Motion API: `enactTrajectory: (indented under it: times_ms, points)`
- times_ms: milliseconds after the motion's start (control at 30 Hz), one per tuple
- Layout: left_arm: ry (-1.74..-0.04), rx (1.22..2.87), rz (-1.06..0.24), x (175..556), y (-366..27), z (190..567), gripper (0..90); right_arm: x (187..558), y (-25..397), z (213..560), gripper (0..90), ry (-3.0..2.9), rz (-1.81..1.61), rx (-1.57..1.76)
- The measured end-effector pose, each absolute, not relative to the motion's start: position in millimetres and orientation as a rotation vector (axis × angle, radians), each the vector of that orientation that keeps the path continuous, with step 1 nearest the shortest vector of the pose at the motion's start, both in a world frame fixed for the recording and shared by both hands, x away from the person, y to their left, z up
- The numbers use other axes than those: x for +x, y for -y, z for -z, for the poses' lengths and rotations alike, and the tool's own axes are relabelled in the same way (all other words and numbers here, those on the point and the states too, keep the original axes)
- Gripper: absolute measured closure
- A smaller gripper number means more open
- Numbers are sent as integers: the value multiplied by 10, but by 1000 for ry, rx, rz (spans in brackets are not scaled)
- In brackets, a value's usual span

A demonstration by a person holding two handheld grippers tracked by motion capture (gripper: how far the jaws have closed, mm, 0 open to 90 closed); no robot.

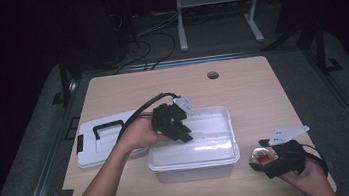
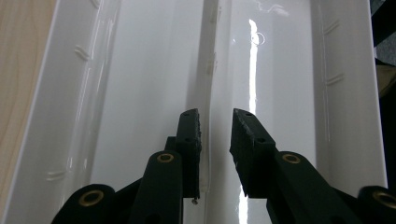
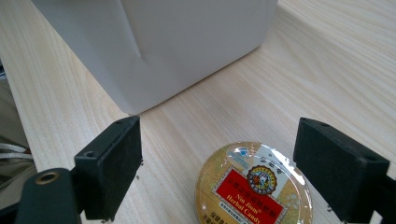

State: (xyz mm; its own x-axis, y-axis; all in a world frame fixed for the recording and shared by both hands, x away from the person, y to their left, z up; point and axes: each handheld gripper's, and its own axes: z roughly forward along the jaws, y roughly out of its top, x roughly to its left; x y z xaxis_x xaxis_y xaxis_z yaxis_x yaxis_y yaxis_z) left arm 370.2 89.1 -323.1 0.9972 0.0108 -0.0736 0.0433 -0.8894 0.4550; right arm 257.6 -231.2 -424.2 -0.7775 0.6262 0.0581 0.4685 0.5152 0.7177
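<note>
The right gripper (image 3: 217, 172) stands open around the candy tin (image 3: 254, 186), flat on the table (image 3: 299, 74) beside the white box (image 1: 191, 149); the left gripper (image 2: 215, 135), slightly parted, hangs empty inside it; a shallow pinch could let the smooth tin slip free.

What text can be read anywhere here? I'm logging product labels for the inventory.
"Nin Jiom" and "Herbal Candy": on the red label of the round candy tin, lying between the open jaws of the right gripper.
Smaller print and the emblem on the lid: too small to read.
White bin and its lid: no text.
</note>
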Motion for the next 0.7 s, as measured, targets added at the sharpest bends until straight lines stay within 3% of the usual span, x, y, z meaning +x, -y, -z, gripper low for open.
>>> enactTrajectory:
  times_ms: [267,467,700]
  points:
    - [-14,2707,110,3736,-779,3240,780,2574,2327,4227,149,-2543,-1117,937]
    - [12,2744,94,3724,-728,3241,877,2572,2331,4225,150,-2541,-1117,930]
    - [46,2775,94,3734,-698,3223,892,2566,2337,4218,150,-2539,-1117,935]
